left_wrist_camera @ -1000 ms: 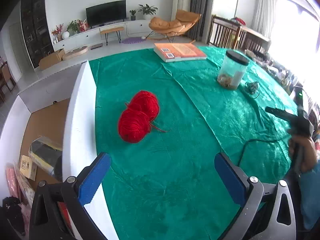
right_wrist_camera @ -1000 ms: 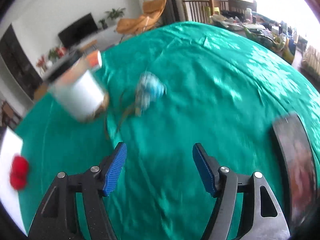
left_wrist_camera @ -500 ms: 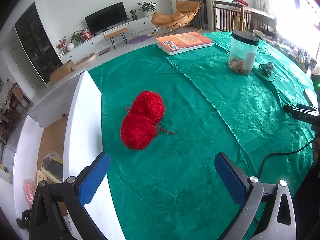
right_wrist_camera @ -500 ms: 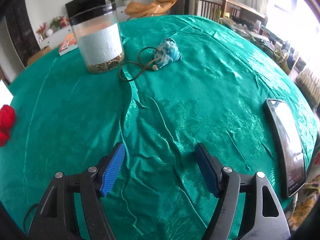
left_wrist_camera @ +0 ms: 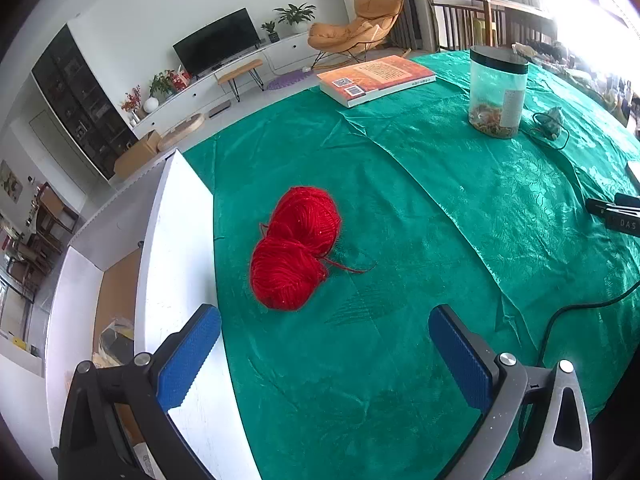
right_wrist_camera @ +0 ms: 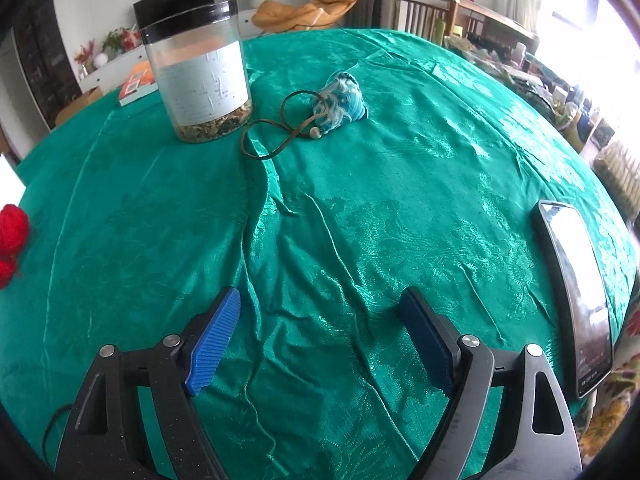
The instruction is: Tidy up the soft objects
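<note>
Two red yarn balls (left_wrist_camera: 296, 246) lie together on the green tablecloth (left_wrist_camera: 420, 208), near a white box wall (left_wrist_camera: 176, 240) at the table's left edge. My left gripper (left_wrist_camera: 324, 356) is open and empty, a short way in front of the yarn. The yarn shows at the far left of the right wrist view (right_wrist_camera: 10, 236). A small blue cloth pouch (right_wrist_camera: 340, 102) with a brown cord lies further off, beside a clear jar (right_wrist_camera: 200, 72). My right gripper (right_wrist_camera: 320, 336) is open and empty over bare cloth, well short of the pouch.
An orange book (left_wrist_camera: 376, 78) lies at the far side. The jar (left_wrist_camera: 496, 92) and pouch (left_wrist_camera: 552, 120) stand at the right. A phone (right_wrist_camera: 572, 288) lies at the right edge. A black cable (left_wrist_camera: 580, 308) crosses the cloth. A cardboard box (left_wrist_camera: 112, 312) with items sits beyond the white wall.
The right gripper swung and settled to face the jar and pouch, which now look closer. The left view drew slightly nearer to the yarn. Both grippers stayed open.
</note>
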Tool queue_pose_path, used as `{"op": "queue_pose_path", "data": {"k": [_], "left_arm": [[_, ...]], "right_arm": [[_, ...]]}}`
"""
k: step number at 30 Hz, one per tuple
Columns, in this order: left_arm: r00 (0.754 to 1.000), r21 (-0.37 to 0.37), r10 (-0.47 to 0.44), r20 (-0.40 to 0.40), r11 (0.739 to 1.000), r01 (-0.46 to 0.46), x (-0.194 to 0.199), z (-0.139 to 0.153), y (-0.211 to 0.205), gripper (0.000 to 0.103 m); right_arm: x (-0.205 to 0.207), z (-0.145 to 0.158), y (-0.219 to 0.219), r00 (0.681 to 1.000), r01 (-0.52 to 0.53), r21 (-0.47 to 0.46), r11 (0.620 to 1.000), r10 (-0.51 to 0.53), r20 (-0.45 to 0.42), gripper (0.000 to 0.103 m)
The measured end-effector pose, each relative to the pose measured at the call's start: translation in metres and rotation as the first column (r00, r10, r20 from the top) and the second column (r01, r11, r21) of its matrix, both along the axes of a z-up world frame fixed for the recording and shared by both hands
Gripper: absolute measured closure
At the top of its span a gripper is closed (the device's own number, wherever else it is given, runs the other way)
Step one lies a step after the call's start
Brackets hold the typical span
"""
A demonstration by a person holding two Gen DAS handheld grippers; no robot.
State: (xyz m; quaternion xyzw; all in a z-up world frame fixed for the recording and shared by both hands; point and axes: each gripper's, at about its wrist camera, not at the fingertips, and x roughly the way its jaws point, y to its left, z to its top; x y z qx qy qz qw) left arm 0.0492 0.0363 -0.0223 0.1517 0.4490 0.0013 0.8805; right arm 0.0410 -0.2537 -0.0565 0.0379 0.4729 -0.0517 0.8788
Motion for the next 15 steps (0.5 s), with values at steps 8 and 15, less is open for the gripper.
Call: {"op": "queue_pose_path", "data": {"k": [8, 15], "left_arm": [[0.998, -0.029, -0.041, -0.044, 0.999, 0.04, 0.02, -0.004, -0.002, 0.0], [0.992, -0.17, 0.008, -0.126, 0.985, -0.03, 0.086, -0.005, 0.028, 0.0]], "right_arm": [[0.0, 0.0, 0.0, 1.0, 0.0, 0.0, 1.0, 0.0, 0.001, 0.018], [0.0, 0.0, 0.0, 1.0, 0.0, -0.001, 1.0, 0.0, 0.002, 0.018]]}}
